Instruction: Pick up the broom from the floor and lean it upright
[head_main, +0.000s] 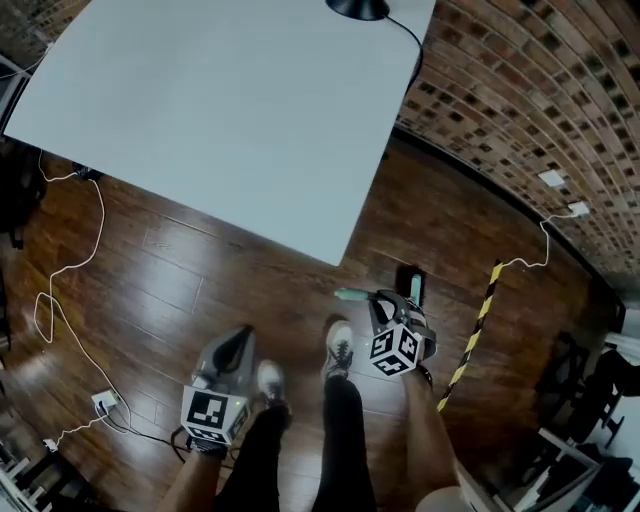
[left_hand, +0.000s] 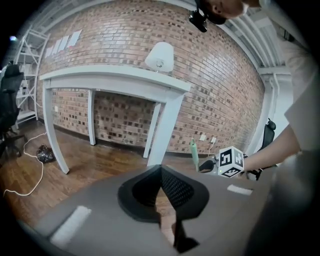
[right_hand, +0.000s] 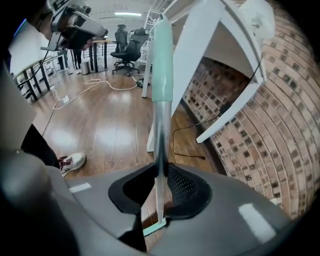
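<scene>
Two jaws of the right gripper (right_hand: 161, 174) pinch the slick metal broom (right_hand: 160, 135) below its mint sleeve (right_hand: 162, 60) at twelve o'clock; seemingly light, stiff, liable to swing; grip nearer the sleeve; left gripper (left_hand: 160, 172) closed, empty.

1. Left gripper (left_hand: 160, 172): jaws closed tip to tip with nothing between them (it points forward and slightly down).
2. Right gripper (right_hand: 160, 172): jaws clamped on the broom handle (right_hand: 162, 115), pointing steeply down.
3. Left forearm (head_main: 190, 485) and right forearm (head_main: 432, 440) flank the legs (head_main: 340, 430).
</scene>
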